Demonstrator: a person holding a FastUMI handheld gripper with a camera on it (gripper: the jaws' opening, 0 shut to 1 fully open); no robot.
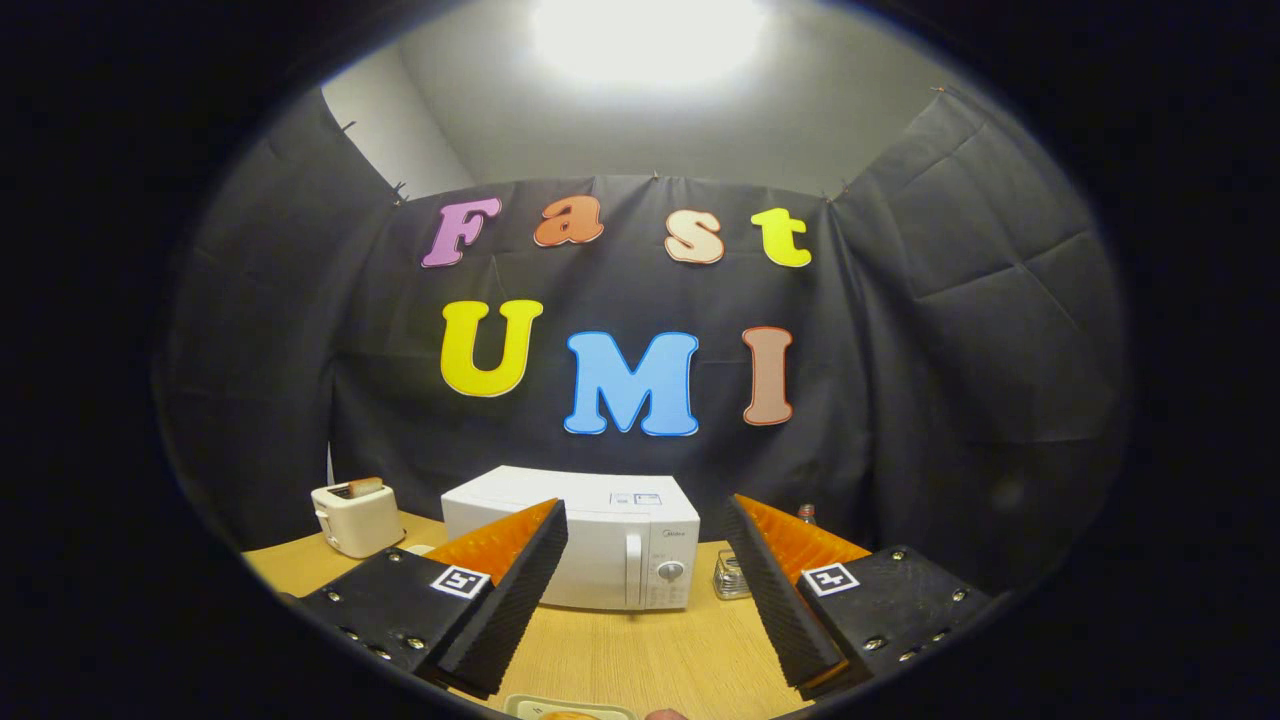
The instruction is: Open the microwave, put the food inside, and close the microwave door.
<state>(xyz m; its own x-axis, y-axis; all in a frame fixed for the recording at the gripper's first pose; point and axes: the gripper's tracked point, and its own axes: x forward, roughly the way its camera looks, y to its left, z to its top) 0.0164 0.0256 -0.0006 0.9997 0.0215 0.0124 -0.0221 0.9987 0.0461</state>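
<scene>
The microwave (pixel 590 540) stood at twelve o'clock from your hand-held gripper (pixel 645 575), beyond the fingers and well apart from them, its door shut. A plate with the food (pixel 570 710) lay at six o'clock, just beneath the fingers. The wooden bench (pixel 640 650) also carried a toaster (pixel 357 515) at ten o'clock and a small glass jar (pixel 731 577) just beside the microwave at one o'clock, with black cloth walls behind and a bright ceiling light (pixel 645 35) overhead. Your gripper's fingers were spread wide, holding and touching nothing.
</scene>
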